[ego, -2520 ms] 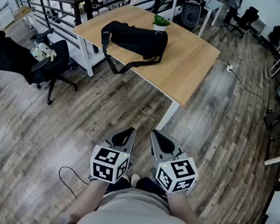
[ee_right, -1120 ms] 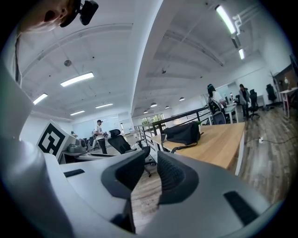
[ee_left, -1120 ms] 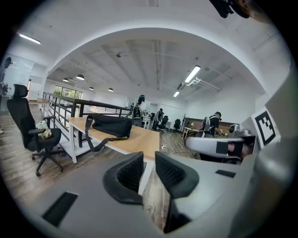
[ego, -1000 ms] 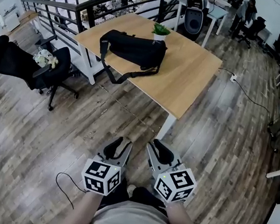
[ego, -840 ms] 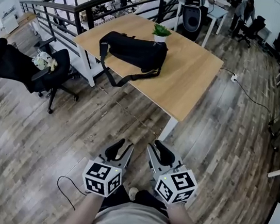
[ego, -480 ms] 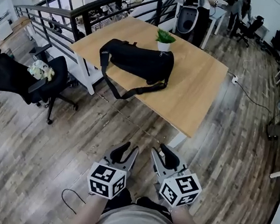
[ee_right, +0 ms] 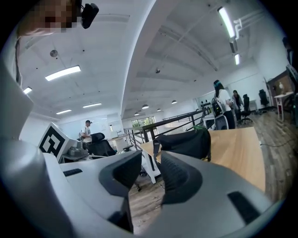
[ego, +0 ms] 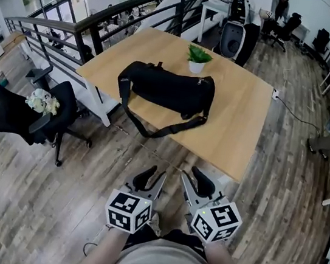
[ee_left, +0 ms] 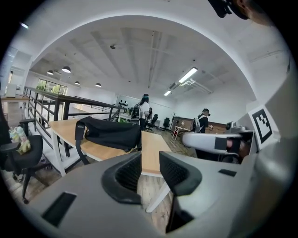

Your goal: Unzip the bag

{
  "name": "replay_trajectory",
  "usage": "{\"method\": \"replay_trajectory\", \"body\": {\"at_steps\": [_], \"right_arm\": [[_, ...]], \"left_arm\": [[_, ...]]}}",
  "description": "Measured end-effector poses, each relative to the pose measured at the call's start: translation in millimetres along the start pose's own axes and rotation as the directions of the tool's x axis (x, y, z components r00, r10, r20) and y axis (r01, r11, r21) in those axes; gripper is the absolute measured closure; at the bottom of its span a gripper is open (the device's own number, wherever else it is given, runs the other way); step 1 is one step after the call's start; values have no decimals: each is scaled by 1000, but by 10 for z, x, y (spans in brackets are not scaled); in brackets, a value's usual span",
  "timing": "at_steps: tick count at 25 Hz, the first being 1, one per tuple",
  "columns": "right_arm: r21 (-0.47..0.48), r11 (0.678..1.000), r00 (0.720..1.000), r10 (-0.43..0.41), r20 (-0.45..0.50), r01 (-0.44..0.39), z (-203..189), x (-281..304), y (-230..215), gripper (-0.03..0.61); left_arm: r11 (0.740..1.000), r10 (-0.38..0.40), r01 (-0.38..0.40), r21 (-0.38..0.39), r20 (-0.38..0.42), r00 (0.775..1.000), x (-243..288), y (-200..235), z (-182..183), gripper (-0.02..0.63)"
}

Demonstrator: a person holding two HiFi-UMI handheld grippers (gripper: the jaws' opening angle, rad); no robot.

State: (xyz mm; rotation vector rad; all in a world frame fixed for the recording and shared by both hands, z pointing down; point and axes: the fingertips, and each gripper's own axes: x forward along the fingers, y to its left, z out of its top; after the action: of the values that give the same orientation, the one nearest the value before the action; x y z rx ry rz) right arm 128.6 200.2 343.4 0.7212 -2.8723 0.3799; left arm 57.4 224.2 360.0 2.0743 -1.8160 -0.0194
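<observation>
A black bag (ego: 168,89) lies on its side on the wooden table (ego: 234,120), and its strap (ego: 153,129) hangs over the near edge. Both grippers are low in front of the person's body, short of the table and well apart from the bag. My left gripper (ego: 148,175) is open, nothing between its jaws. My right gripper (ego: 198,180) is open too and holds nothing. In the left gripper view the bag (ee_left: 111,135) shows beyond the left gripper (ee_left: 150,168). In the right gripper view the bag (ee_right: 186,142) lies past the right gripper (ee_right: 151,174).
A small potted plant (ego: 197,58) stands just behind the bag. A black office chair (ego: 14,115) is on the wooden floor at the left, by a black railing (ego: 108,18). A person (ego: 253,12) stands beyond the table's far side. A cable (ego: 291,110) runs over the floor at the right.
The table and bag have come closer and lower in the head view as the person walked towards them. Both grippers have stayed low in front of the body.
</observation>
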Motion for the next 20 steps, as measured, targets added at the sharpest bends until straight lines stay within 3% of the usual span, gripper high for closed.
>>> {"method": "replay_trajectory", "body": {"at_steps": [14,20], "right_arm": [[39,995,996,-95,2,95,100,546,-493,449],[70,995,997,-74,-1,74,232,1003,-840,432]], "left_arm": [[997,-71,72,17,-61,996,579,389,39,483],[997,-57,59,39,-54,997,1023,629,222,483]]}}
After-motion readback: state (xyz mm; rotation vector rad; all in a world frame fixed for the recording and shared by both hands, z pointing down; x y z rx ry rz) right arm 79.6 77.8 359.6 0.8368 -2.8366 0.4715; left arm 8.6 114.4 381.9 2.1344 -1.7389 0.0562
